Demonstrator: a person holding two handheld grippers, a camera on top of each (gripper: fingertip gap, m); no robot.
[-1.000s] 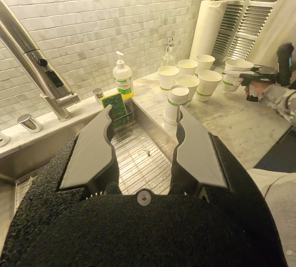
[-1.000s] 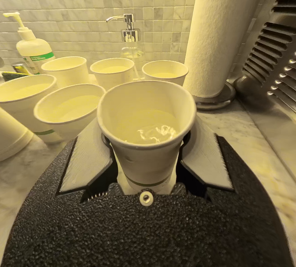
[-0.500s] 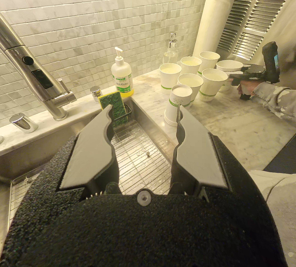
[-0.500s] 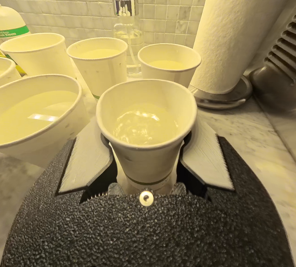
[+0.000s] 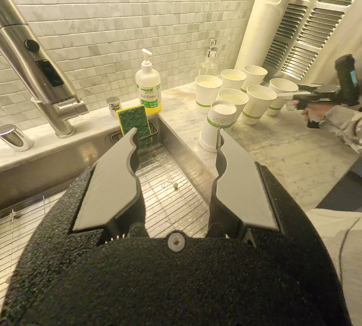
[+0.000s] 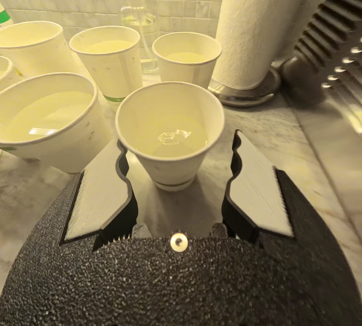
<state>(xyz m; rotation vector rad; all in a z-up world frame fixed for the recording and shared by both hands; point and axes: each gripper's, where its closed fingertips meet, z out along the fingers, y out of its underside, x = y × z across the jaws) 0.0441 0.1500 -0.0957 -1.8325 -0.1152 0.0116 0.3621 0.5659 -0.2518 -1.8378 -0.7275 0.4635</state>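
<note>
My right gripper (image 6: 178, 137) is open. A small white paper cup (image 6: 170, 167) with some liquid in it stands on the marble counter (image 6: 264, 140) between its fingers, touching neither. Several filled paper cups (image 6: 49, 117) stand to its left and behind it. My left gripper (image 5: 177, 130) is open and empty above the steel sink (image 5: 186, 152). Its right fingertip (image 5: 220, 134) is close to a stack of upside-down paper cups (image 5: 215, 126) on the counter. The right gripper (image 5: 290, 94) shows at the far right of the left wrist view, by the same small cup (image 5: 282, 89).
A paper towel roll (image 6: 264, 23) on a metal base and a glass soap dispenser (image 6: 139, 23) stand behind the cups. By the sink are a dish soap bottle (image 5: 148, 89), a green sponge (image 5: 135, 122) in a holder and a steel faucet (image 5: 39, 66). Louvred shutters (image 6: 323, 32) at right. About 55 cm separates my left fingertips from my right. To the glass soap dispenser (image 6: 139, 23): right tips about 25 cm, left tips about 55 cm.
My right gripper, shut on the small cup before, has set it on the counter, opened and drawn back a little. My left gripper stayed open over the sink, shifting only slightly.
</note>
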